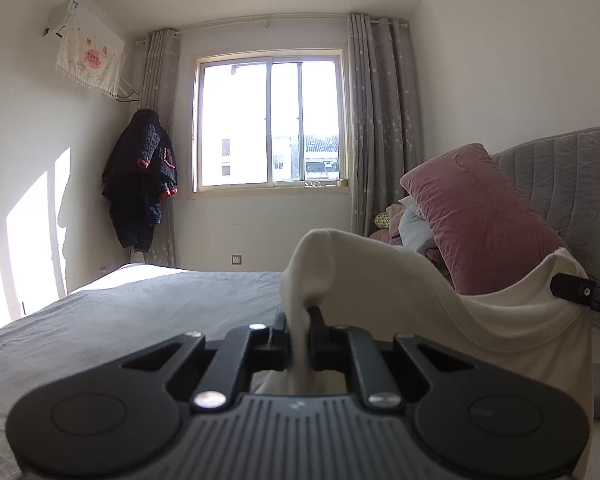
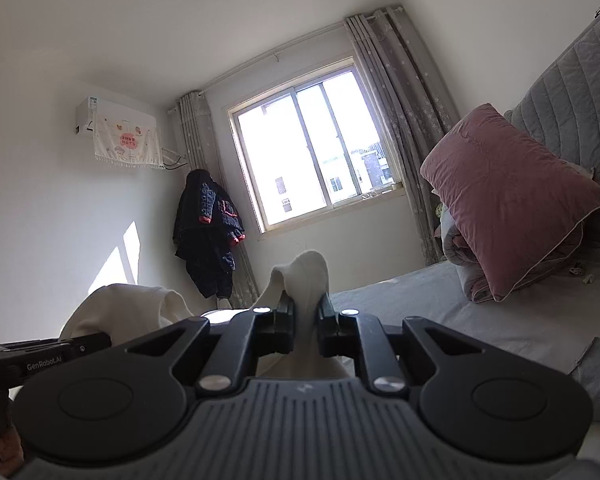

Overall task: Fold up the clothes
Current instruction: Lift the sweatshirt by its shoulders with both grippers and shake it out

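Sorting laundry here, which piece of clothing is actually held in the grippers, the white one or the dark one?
The white garment, clamped by both grippers; the dark jacket hangs by the window.

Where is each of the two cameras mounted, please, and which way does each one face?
Left wrist: sits on the left tongs, level across the grey bed toward the window; own fingers pinch the white garment, right tongs at the right edge.
Right wrist: sits on the right tongs, tilted, same window; a hand shows bottom left.
Shared: garment, window, pink pillow, hanging dark jacket.

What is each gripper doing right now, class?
Left gripper: closed on the white garment.
Right gripper: closed on the same white garment.
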`<action>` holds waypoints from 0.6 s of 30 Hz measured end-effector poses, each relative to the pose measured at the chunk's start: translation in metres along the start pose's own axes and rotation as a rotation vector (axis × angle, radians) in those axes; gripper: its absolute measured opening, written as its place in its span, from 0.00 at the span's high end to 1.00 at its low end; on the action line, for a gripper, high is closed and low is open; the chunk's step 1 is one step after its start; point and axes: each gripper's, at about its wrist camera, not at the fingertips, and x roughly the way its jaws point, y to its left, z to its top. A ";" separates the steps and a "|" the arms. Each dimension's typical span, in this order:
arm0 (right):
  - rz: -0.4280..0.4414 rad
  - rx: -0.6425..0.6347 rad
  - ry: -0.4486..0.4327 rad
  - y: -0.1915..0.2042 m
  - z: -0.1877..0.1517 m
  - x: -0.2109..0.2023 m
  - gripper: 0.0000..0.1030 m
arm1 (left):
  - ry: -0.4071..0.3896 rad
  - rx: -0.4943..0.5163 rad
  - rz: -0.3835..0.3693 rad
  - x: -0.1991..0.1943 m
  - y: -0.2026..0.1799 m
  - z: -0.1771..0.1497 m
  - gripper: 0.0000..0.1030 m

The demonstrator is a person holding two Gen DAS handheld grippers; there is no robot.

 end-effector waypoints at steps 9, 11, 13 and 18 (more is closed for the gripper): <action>-0.051 -0.119 0.097 -0.008 -0.045 0.075 0.86 | 0.095 -0.048 0.053 0.090 0.009 -0.039 0.91; -0.064 -0.133 0.124 -0.011 -0.057 0.089 0.86 | 0.114 -0.051 0.063 0.108 0.010 -0.050 0.91; -0.076 -0.143 0.152 -0.014 -0.068 0.104 0.86 | 0.136 -0.046 0.080 0.129 0.010 -0.064 0.91; -0.107 -0.179 0.223 -0.021 -0.101 0.137 0.86 | 0.195 -0.007 0.112 0.170 0.010 -0.095 0.91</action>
